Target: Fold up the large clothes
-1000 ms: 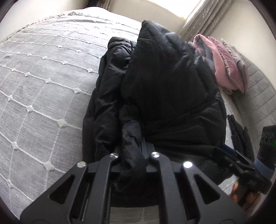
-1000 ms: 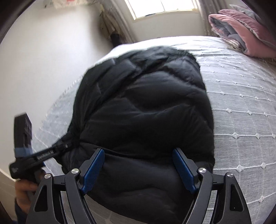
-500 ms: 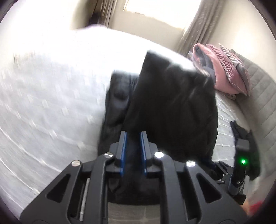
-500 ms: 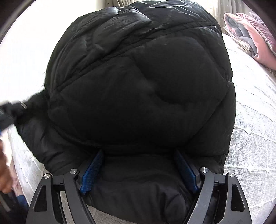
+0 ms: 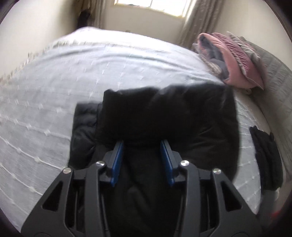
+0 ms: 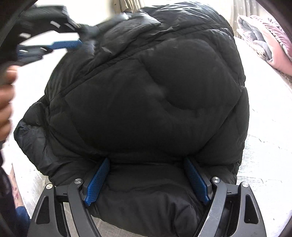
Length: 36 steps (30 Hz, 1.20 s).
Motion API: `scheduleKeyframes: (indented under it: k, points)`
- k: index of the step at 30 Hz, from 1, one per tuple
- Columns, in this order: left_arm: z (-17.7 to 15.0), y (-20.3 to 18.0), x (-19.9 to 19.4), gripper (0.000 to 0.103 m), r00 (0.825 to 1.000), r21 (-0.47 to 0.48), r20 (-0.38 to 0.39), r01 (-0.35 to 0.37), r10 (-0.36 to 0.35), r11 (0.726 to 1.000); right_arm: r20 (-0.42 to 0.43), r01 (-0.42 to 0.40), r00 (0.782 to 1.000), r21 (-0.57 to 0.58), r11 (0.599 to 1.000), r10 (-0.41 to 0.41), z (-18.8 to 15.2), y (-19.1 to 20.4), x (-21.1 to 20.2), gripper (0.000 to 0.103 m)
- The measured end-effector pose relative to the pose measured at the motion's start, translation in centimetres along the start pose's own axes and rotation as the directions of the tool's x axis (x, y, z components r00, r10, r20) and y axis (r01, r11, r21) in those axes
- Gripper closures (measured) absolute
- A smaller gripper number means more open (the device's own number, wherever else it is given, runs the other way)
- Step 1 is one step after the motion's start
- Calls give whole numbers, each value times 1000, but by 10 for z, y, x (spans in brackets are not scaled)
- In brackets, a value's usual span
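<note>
A black puffer jacket [image 5: 164,116] lies folded in a thick bundle on the grey quilted bed [image 5: 73,73]. It fills the right wrist view [image 6: 146,102]. My left gripper [image 5: 142,145] is open, its blue pads [image 5: 116,160] apart over the jacket's near edge, gripping nothing. My right gripper [image 6: 146,164] is open wide, its blue pads [image 6: 98,178] astride the jacket's near edge. The left gripper also shows at the top left of the right wrist view [image 6: 62,43], blurred, by the jacket's far corner.
Pink and grey pillows [image 5: 233,56] are piled at the bed's far right by a grey headboard [image 5: 273,76]. A small dark garment [image 5: 266,155] lies at the right edge. A window [image 5: 151,5] and curtains are behind the bed.
My left gripper has let go of the jacket, opened and swung to a new spot along the bundle. My right gripper stays open and has moved closer over the jacket.
</note>
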<state>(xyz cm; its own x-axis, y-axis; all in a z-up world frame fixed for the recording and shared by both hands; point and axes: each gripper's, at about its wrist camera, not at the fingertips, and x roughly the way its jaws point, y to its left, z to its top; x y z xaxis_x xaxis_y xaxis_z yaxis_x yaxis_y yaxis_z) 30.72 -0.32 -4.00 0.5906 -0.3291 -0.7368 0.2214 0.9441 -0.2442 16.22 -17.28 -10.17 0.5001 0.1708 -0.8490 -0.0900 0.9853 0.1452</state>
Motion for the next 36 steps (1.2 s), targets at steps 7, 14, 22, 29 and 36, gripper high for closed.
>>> scheduleKeyframes:
  k: [7, 14, 22, 29, 36]
  points:
    - [-19, 16, 2, 60, 999, -3, 39, -32, 33, 999, 8, 17, 1000, -26, 1000, -17, 0, 4, -7, 17]
    - [-23, 29, 6, 60, 998, -29, 37, -41, 42, 999, 125, -8, 992, -7, 1000, 9, 4, 1, -44, 18]
    - [-18, 41, 9, 60, 1000, -69, 26, -4, 5, 998, 297, -63, 955, 124, 990, 23, 84, -46, -74, 58]
    - [-15, 53, 17, 60, 1000, -103, 24, 15, -13, 995, 55, -14, 998, 136, 991, 6, 164, -59, 32, 69]
    - [-13, 52, 27, 59, 1000, -100, 27, 5, -2, 995, -5, 32, 999, 136, 990, -31, 146, -56, 82, 70]
